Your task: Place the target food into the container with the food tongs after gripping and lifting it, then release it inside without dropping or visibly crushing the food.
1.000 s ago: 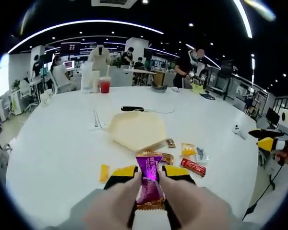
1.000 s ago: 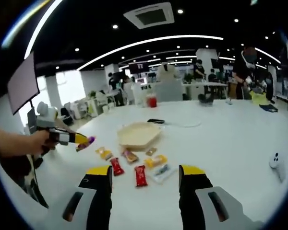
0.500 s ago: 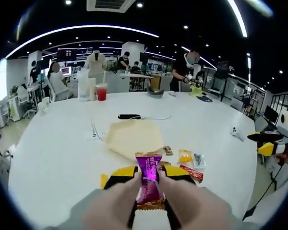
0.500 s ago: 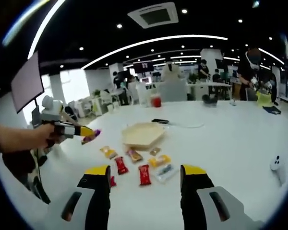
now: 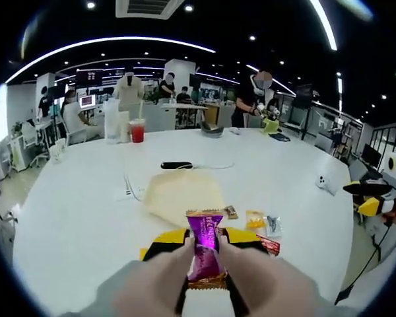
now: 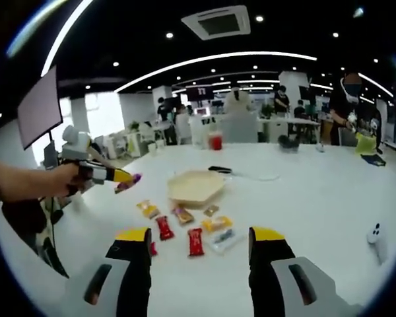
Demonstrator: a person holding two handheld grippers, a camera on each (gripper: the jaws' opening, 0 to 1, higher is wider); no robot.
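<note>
Now, your left gripper (image 5: 206,249): jaws closed on a purple-wrapped candy with gold crimped ends (image 5: 206,251), held upright above the table
Same left gripper seen from your right gripper view (image 6: 122,179): raised at the left, in your hand (image 6: 71,179), the purple candy at its tip, clear of the table
Your right gripper (image 6: 200,246): yellow-tipped black jaws spread wide, gripping nothing, low over the table
Target food: the purple candy, held in the air short of the tray
Container: pale beige hexagonal tray (image 6: 195,187) on the round white table (image 6: 317,198), just beyond the loose snacks
Loose snacks: two red packets (image 6: 195,242), a yellow packet (image 6: 146,209), a clear-wrapped sweet (image 6: 223,239) and a few small brown ones, scattered between your right jaws and the tray
Further out: black remote-like object (image 5: 178,165) with a white cable behind the tray, a red drink cup (image 5: 137,130) at the far edge, people at desks in the background
</note>
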